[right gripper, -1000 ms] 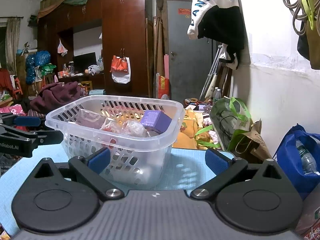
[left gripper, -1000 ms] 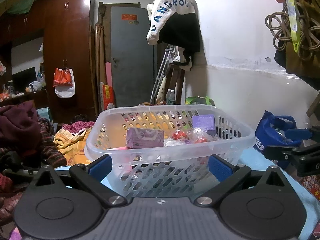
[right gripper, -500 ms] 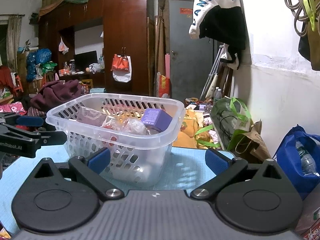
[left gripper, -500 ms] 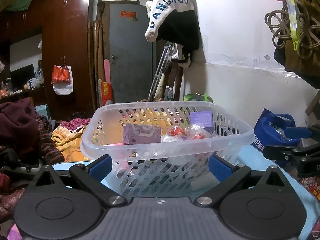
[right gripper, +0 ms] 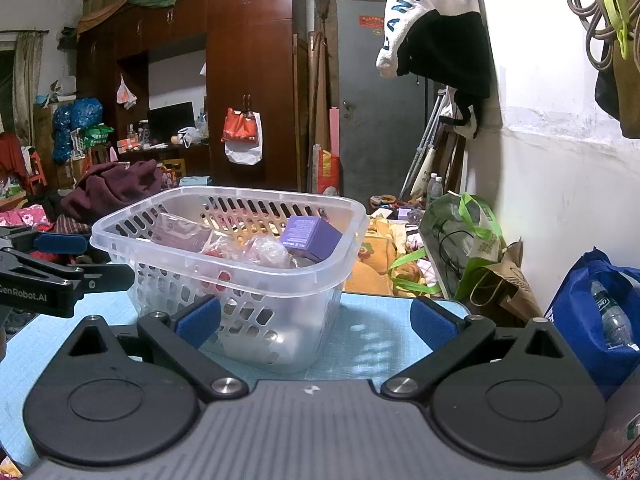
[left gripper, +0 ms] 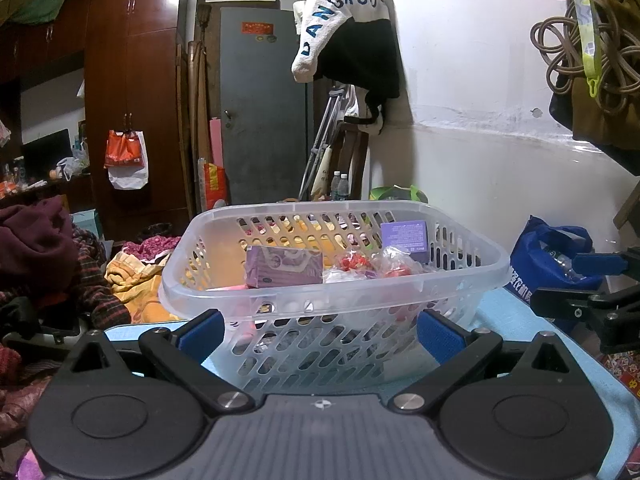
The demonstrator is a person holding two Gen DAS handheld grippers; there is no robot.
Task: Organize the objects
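Observation:
A clear plastic basket (left gripper: 280, 298) (right gripper: 256, 276) stands on the light blue mat (right gripper: 372, 340). Inside it lie a flat purple packet (left gripper: 282, 267), a purple box (left gripper: 404, 236) (right gripper: 310, 238) and crinkled clear wrappers with red pieces (left gripper: 372, 266) (right gripper: 256, 252). My left gripper (left gripper: 318, 332) is open, its blue pads straddling the basket's near wall without touching it. My right gripper (right gripper: 316, 318) is also open, facing the basket's right corner from a short way back. Each gripper shows at the edge of the other's view: the right gripper (left gripper: 592, 288), the left gripper (right gripper: 52, 268).
A blue bag with bottles (right gripper: 600, 312) and a green and brown bag (right gripper: 472, 248) sit right of the mat by the white wall. Piled clothes (left gripper: 44, 256) lie to the left. A wardrobe (right gripper: 248, 80) and a grey door (left gripper: 260, 104) stand behind.
The left gripper has drawn back and risen slightly, so the basket sits a little lower and further off. The right view has barely shifted.

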